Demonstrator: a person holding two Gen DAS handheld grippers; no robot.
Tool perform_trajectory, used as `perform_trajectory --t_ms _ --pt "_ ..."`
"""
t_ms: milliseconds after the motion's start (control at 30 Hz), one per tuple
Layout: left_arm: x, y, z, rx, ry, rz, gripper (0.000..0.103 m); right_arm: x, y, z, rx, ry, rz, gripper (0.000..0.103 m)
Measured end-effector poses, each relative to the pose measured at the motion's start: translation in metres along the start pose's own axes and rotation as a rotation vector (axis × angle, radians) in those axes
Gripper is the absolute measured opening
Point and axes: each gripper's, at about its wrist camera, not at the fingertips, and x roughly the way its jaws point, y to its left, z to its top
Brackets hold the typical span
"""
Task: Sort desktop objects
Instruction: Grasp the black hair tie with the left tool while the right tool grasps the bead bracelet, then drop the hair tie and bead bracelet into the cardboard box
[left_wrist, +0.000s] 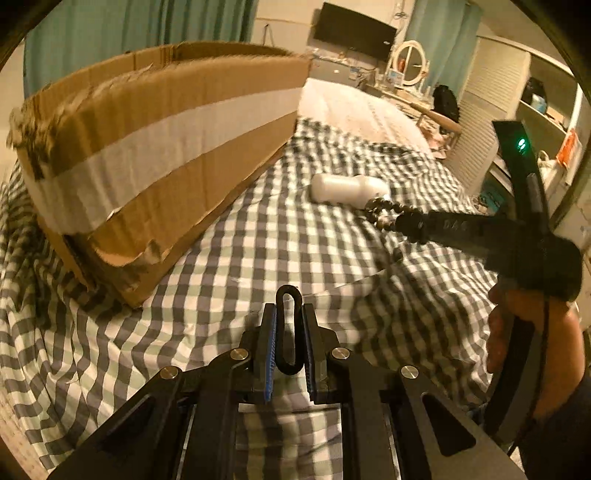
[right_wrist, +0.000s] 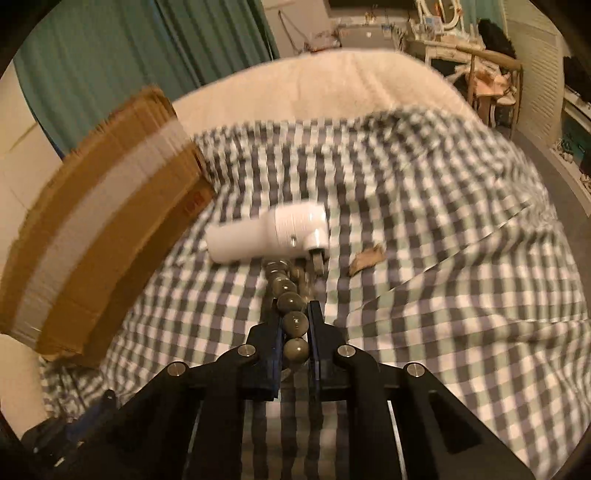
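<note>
Beads (right_wrist: 291, 317) — dull olive-green, round and glossy, strung in a line — sit pinched between the jaws of the right gripper (right_wrist: 293, 332), the strand trailing forward over the checked bedcover (right_wrist: 424, 229) toward a white plug-in device (right_wrist: 273, 232) lying on its side. Its metal prongs point right. No print on the device can be read. A scrap of brown card (right_wrist: 365, 258) lies just beside it.

Left gripper (left_wrist: 290, 336): closed narrow on a black loop (left_wrist: 289, 332), a slim elongated ring standing upright between the blue pads.

Box (left_wrist: 159, 155) — torn cardboard with a broad white tape band — rests on the bed to the left. A red mark shows on its end face in the right view, too blurred to read.

A hand (left_wrist: 532, 343) grips the right tool's handle.
</note>
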Motion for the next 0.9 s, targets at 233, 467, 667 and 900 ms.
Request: perform_trajectory --t_ms 233,467,667,900 --pt "-0.009 -0.008 0.005 -0.006 -0.019 -0.041 0.013 -0.040 -0.001 0.003 -0.001 -0.034 0.004 0.011" --pt "-0.042 -0.011 0.024 -0.006 -0.098 -0.092 0.013 -0.088 0.011 0.003 -0.051 -0.074 -0.036 0.011" --pt "-0.084 -0.003 0.067 0.005 -0.197 -0.120 0.013 -0.121 0.039 0.015 -0.158 -0.077 -0.087 0.011" --pt "-0.128 0.031 0.137 -0.012 -0.308 -0.174 0.013 -0.177 0.090 0.056 -0.272 -0.143 -0.078 0.011"
